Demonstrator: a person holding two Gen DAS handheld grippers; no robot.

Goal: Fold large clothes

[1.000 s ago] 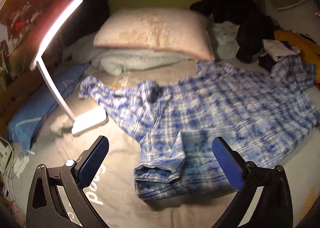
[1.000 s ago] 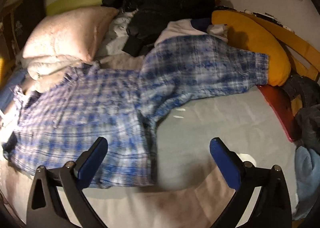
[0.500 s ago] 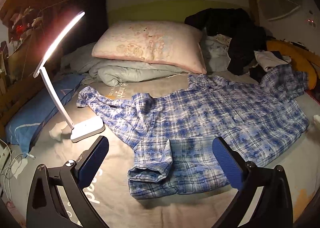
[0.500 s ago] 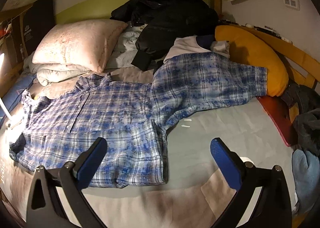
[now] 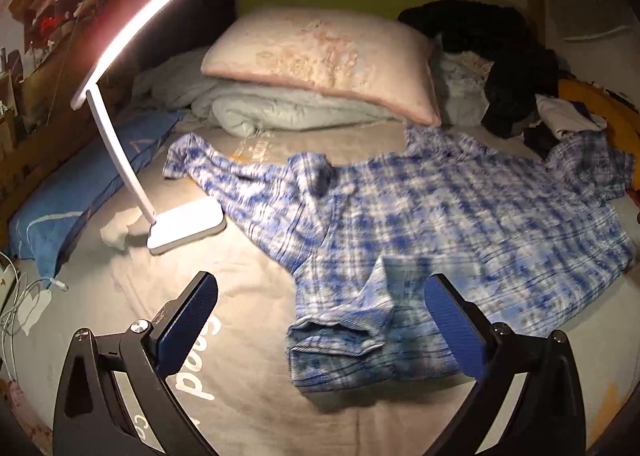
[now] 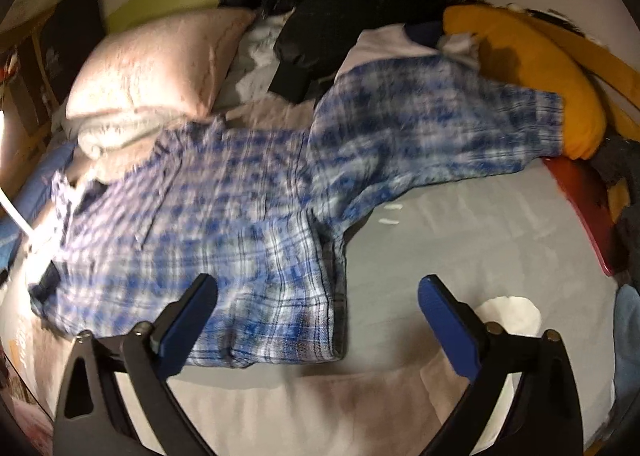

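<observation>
Hovering over the bed (image 5: pixel 248 408), both grippers empty, fingers spread wide, nothing between them. Plaid shirt (image 5: pixel 460 223) lies spread across the bed, collar toward the pillow (image 5: pixel 320 59), hem toward the cameras; laid flat like this presumably so the sleeves and sides can be folded inward.

Left gripper (image 5: pixel 320 320): the folded-back sleeve cuff (image 5: pixel 340 340) sits low between the two fingers in this view, bunched on the shirt's lower corner. The other part of that sleeve trails off toward the desk lamp (image 5: pixel 180 223), which stands on the bed just beside the cloth. Lamp is lit, likely placed there to light the work.

Right gripper (image 6: pixel 316 316): shirt's lower right hem corner (image 6: pixel 320 336) falls between the fingers, nearer the left-hand one. Right sleeve (image 6: pixel 460 127) runs up and away, its cuff resting against the yellow cushion (image 6: pixel 532 71); well apart from the fingers. Dark clothes (image 6: pixel 340 3) heaped behind, touching the sleeve's upper edge as far as I can tell; both views are blurred, so whether either gripper touches cloth is uncertain. Neither appears to.

Judgement: folding not yet begun; cuff and hem corner look like the nearest grasp points.
</observation>
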